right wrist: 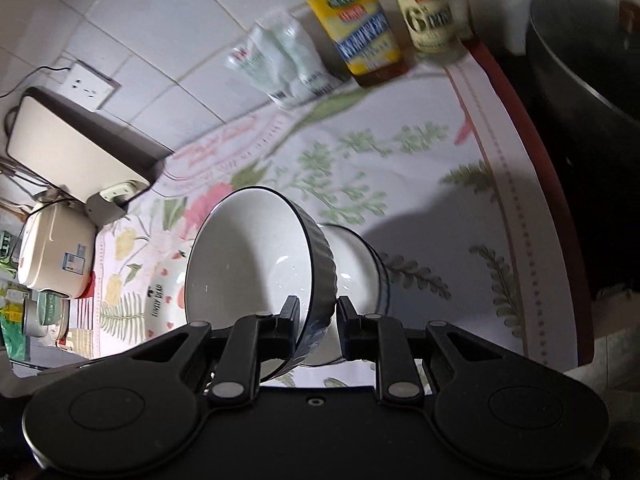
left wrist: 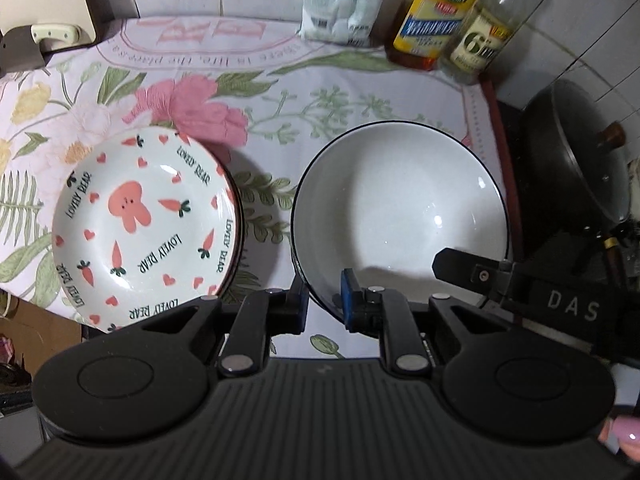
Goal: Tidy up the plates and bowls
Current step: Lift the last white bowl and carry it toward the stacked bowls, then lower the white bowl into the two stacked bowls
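Fingers of left gripper pinching white bowl rim, right gripper pinching dark ribbed bowl rim.

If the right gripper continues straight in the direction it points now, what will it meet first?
Probably the white bowl on the floral cloth, just beyond the ribbed bowl that the right gripper holds by its rim. Depth is unclear.

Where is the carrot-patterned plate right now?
In the left wrist view, the carrot plate lies on the floral cloth, left of the white bowl.
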Available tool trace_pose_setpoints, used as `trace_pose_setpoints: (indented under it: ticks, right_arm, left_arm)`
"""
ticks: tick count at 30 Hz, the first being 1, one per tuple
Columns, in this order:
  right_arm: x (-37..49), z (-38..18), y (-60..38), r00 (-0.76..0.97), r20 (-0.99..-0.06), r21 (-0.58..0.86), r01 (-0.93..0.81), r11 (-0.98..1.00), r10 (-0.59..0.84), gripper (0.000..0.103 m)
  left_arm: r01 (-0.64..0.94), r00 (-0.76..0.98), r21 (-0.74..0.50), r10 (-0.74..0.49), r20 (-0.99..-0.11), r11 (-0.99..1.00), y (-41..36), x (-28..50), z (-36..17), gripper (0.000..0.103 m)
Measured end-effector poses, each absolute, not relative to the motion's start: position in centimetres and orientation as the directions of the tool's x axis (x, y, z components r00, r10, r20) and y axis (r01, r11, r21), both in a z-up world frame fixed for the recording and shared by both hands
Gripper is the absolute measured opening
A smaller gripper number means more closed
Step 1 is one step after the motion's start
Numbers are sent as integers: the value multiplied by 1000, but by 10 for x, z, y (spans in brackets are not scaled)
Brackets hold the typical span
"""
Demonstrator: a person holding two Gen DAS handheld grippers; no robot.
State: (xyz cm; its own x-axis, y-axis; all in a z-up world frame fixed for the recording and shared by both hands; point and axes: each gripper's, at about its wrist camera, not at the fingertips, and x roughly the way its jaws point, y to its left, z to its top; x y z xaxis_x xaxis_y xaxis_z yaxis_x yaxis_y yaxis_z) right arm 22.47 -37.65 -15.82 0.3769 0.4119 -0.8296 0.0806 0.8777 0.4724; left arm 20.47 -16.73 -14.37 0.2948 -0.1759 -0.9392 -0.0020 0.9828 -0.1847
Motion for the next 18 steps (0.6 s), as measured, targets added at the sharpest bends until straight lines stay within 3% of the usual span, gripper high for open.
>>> trace_pose_setpoints:
  ticks: [18]
  right_arm:
    - [241,-176,-355,367,-893,268,-31,963,260,24]
  left_arm:
    - [-57,173,-195,-182,-968,979,-167,231,-180,18]
